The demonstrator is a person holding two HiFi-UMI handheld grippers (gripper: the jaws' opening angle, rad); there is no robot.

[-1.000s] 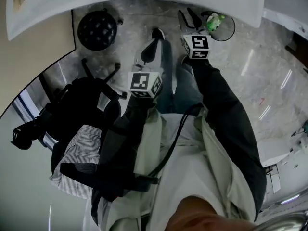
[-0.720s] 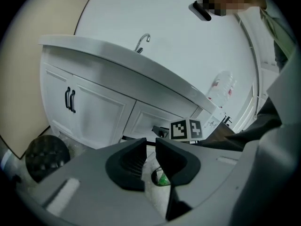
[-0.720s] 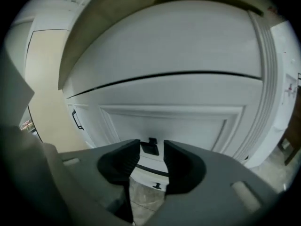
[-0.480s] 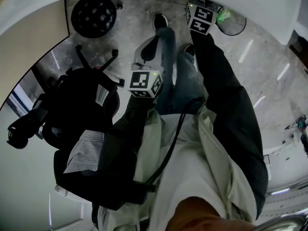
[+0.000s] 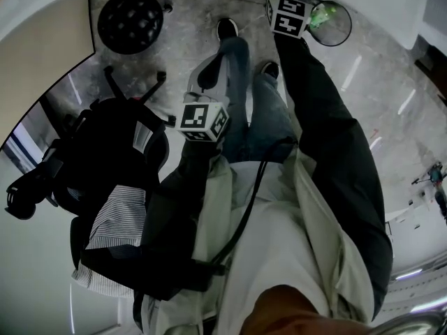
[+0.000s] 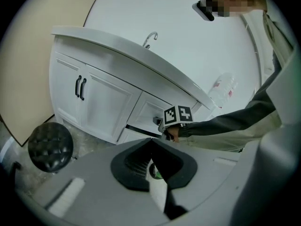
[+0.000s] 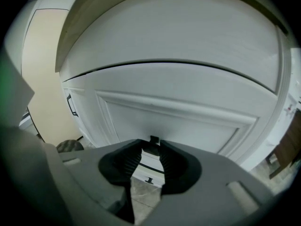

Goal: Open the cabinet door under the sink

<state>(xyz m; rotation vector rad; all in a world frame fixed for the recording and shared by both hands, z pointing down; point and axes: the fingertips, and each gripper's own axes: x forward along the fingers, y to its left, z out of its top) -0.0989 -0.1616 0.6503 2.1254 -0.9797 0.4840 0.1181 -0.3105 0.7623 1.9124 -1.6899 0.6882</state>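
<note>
head view: we look steeply down at the floor (image 5: pixel 188 12) | left gripper view: we face the sink cabinet (image 6: pixel 108 102) from well back | right gripper view: close against its cabinet door (image 7: pixel 188 126) | shared: black round stool (image 5: pixel 130 21) (head, left)

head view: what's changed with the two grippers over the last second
The right gripper went up the head view toward the cabinet door. Its tips are now hidden under the counter edge. Its jaws are closing, with the door's dark handle between the tips. The left gripper stayed about where it was and took hold of nothing.
</note>
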